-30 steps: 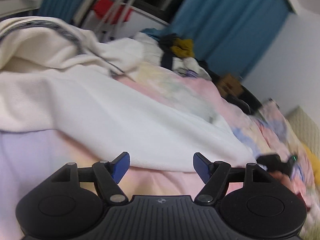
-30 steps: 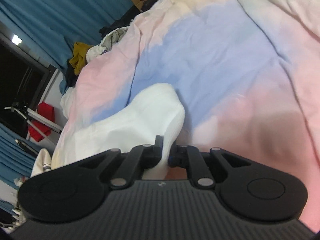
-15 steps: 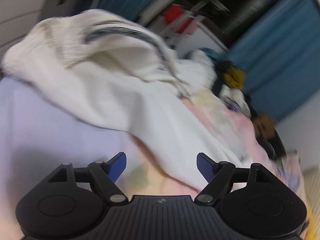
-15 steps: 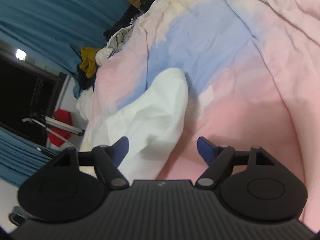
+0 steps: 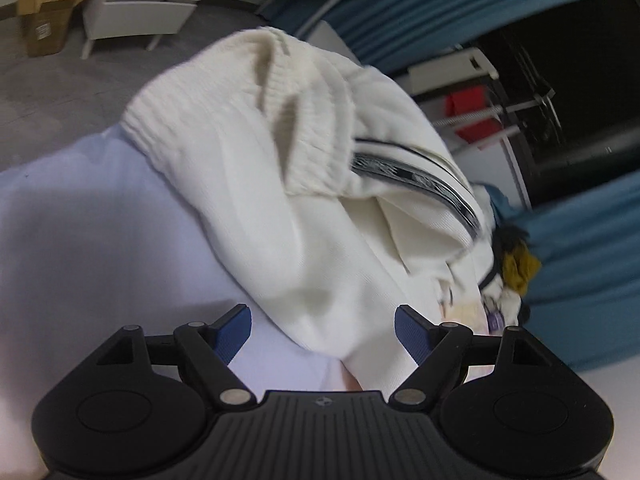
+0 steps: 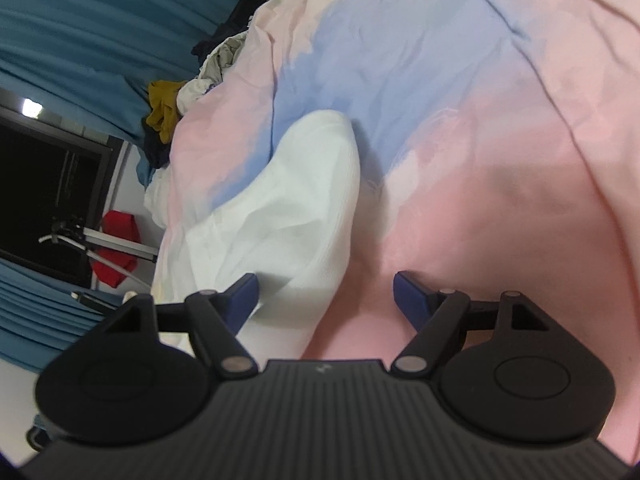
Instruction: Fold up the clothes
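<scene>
A cream knit garment (image 5: 304, 184) with a ribbed hem and a dark patterned band lies bunched on the bed's pastel cover (image 5: 88, 232) in the left wrist view. My left gripper (image 5: 322, 328) is open, its blue pads either side of the garment's near fold, holding nothing. In the right wrist view a white garment part (image 6: 296, 208) lies flat on the pink and blue cover (image 6: 480, 184). My right gripper (image 6: 325, 294) is open just above its near end, not gripping it.
A pile of clothes, with a mustard piece (image 6: 162, 110), sits at the bed's far edge. Blue curtains (image 6: 80, 20) hang behind. A red item (image 6: 116, 248) hangs on a metal rack. A white cabinet (image 5: 160, 4) and a cardboard box (image 5: 44, 12) stand on the floor.
My right gripper opened and let go of the white garment part, then drew back slightly. My left gripper swung left toward the cream garment's ribbed hem, staying open.
</scene>
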Tool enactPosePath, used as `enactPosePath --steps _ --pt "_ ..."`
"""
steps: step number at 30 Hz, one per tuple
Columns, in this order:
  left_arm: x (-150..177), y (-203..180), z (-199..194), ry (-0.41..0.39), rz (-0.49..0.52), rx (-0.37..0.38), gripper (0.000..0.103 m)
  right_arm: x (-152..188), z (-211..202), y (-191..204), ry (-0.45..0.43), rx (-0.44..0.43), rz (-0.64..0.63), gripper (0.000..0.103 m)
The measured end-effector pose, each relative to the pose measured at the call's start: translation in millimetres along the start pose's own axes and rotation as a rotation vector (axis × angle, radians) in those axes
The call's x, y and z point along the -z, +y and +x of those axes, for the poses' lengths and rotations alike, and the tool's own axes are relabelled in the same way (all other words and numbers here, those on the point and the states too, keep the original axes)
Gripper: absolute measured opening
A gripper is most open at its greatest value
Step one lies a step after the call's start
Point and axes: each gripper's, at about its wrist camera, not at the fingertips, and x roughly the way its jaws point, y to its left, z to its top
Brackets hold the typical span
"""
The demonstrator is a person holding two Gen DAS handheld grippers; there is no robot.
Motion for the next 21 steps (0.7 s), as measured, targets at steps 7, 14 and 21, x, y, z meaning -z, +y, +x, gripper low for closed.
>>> enactPosePath --steps 7,14,21 --pt "-4 8 9 -0.003 -0.065 0.03 0.081 -12 11 0 -0.003 -0.049 -0.015 0.062" --pt "-8 12 -3 -0.011 -0.073 0.114 0.081 -24 17 -6 -0.039 -0.084 -0.005 0.021" --pt "-12 27 -12 -0.041 -0.133 0.039 0.081 -27 17 -10 -0.097 -0.074 0.005 0.016"
